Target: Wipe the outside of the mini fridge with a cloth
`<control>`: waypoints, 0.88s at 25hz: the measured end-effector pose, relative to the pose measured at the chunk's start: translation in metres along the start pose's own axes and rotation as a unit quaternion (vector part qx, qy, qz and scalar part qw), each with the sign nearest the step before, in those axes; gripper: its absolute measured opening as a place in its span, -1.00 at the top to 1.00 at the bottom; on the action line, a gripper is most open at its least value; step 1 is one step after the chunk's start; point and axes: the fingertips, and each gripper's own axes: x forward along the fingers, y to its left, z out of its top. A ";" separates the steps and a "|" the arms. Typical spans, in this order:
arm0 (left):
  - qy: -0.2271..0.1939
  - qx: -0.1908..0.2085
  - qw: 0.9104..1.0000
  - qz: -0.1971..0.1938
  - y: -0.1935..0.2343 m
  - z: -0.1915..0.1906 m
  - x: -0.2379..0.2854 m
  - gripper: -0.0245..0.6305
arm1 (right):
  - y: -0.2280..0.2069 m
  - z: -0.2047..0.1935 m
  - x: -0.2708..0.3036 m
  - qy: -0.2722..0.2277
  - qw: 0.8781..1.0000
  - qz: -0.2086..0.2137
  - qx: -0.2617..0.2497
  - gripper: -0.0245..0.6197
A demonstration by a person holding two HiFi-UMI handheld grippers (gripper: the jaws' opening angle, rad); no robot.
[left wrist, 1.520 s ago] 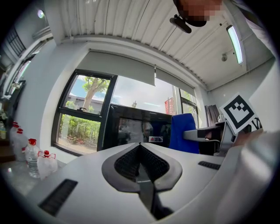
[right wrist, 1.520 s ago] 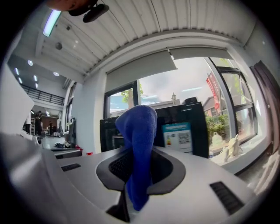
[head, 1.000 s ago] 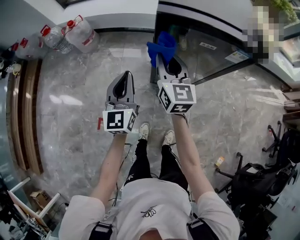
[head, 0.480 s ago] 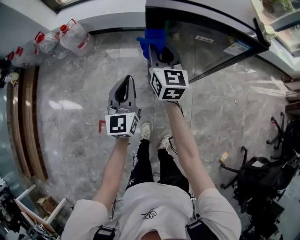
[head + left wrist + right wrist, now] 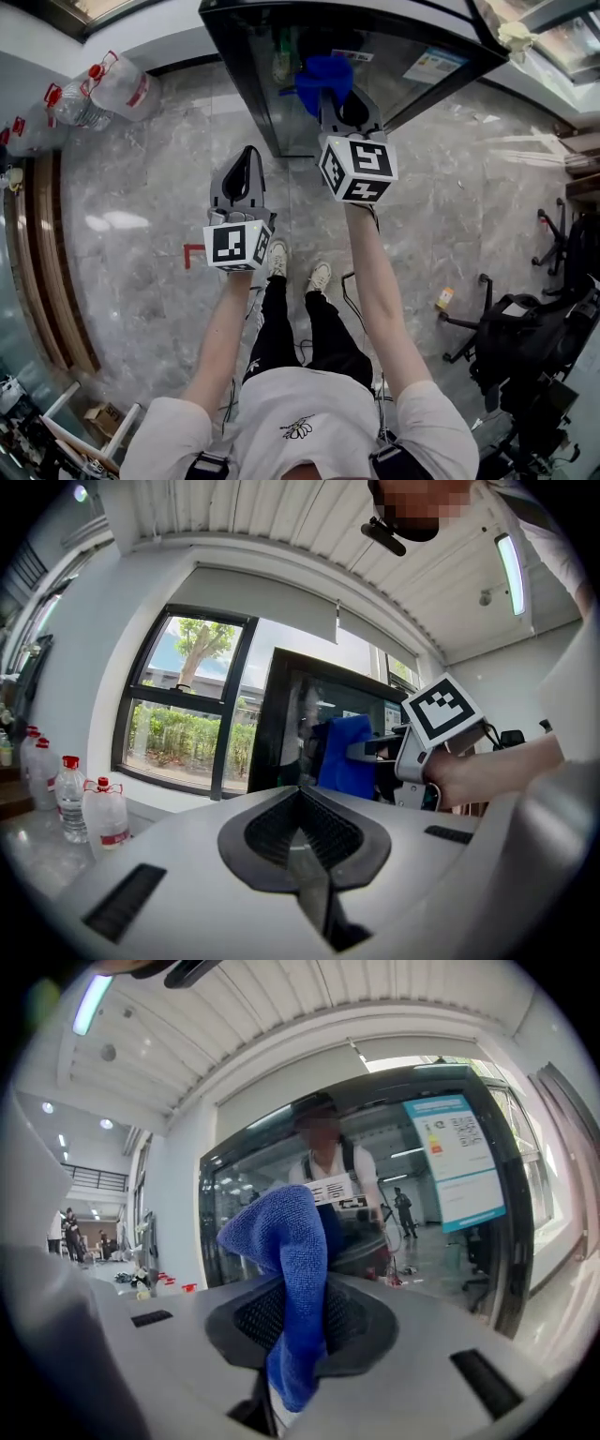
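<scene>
Blue cloth (image 5: 323, 79) raised to the dark glass front of the mini fridge (image 5: 403, 80)
Clear water bottles (image 5: 103, 89) stand at far left. The left gripper (image 5: 250, 152), jaws closed together on nothing, hangs over the marble floor (image 5: 141, 244), short of the fridge. Beside it the right gripper (image 5: 335, 96) pinches the cloth, which bunches above its tips before the door glass; contact cannot be told. A paper label (image 5: 436, 64) sits further right on the glass.

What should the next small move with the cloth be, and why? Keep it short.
Probably ease the right gripper forward until the cloth presses on the fridge door, then start a stroke. The jaws are clamped on the cloth, which is held up before the door, but contact cannot be confirmed.
</scene>
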 end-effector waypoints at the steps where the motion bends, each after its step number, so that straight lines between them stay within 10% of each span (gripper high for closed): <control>1: -0.001 0.001 1.000 -0.005 -0.009 0.000 0.005 0.92 | -0.011 0.000 -0.005 -0.001 1.000 -0.006 0.000 0.67; 22: 0.008 0.011 0.998 -0.065 -0.139 -0.014 0.065 0.92 | -0.196 0.009 -0.087 -0.019 0.993 -0.114 0.024 0.67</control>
